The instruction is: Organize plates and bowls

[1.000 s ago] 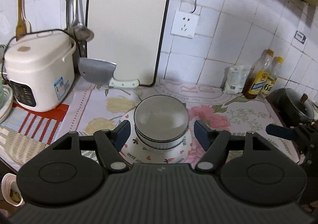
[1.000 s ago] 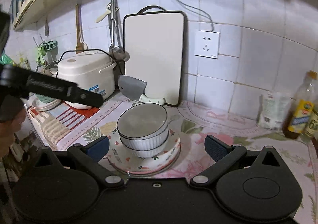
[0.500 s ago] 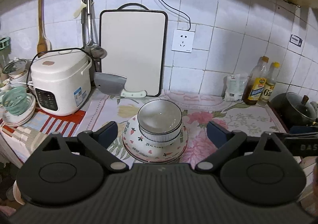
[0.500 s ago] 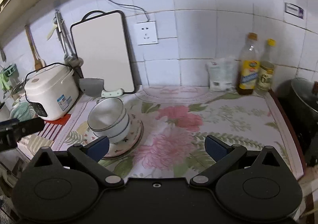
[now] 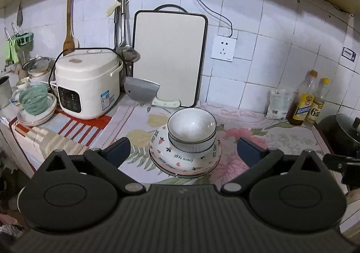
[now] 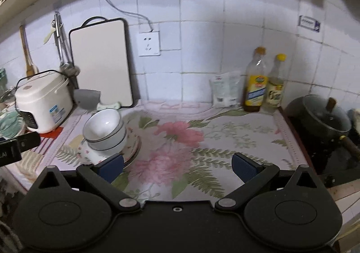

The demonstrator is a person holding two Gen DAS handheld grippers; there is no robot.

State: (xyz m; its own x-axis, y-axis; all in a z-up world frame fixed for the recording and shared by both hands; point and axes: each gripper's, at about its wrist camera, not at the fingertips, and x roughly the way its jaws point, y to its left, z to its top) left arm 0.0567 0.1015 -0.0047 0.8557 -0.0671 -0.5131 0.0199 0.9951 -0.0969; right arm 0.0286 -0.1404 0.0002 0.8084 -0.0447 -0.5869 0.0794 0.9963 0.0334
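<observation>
Two white ribbed bowls (image 5: 191,131) sit nested on a stack of patterned plates (image 5: 180,160) on the floral counter cloth. My left gripper (image 5: 183,152) stands open just in front of the stack, drawn back, with nothing between its fingers. In the right wrist view the same bowls (image 6: 105,129) and plates (image 6: 132,145) lie at the left. My right gripper (image 6: 177,166) is open over bare cloth to their right, its left finger near the plates' rim. More plates and a green strainer (image 5: 33,100) sit at the far left.
A white rice cooker (image 5: 87,86) stands left of the stack. A cleaver (image 5: 144,93) and a cutting board (image 5: 168,57) lean on the tiled wall behind. Oil bottles (image 6: 256,84) and a bag stand at the back right. A dark lidded pot (image 6: 324,116) sits on the stove.
My left gripper opened wide and drew back from the bowls, leaving them on the plates. My right gripper swung right and pulled back, so the stack shifted to its left.
</observation>
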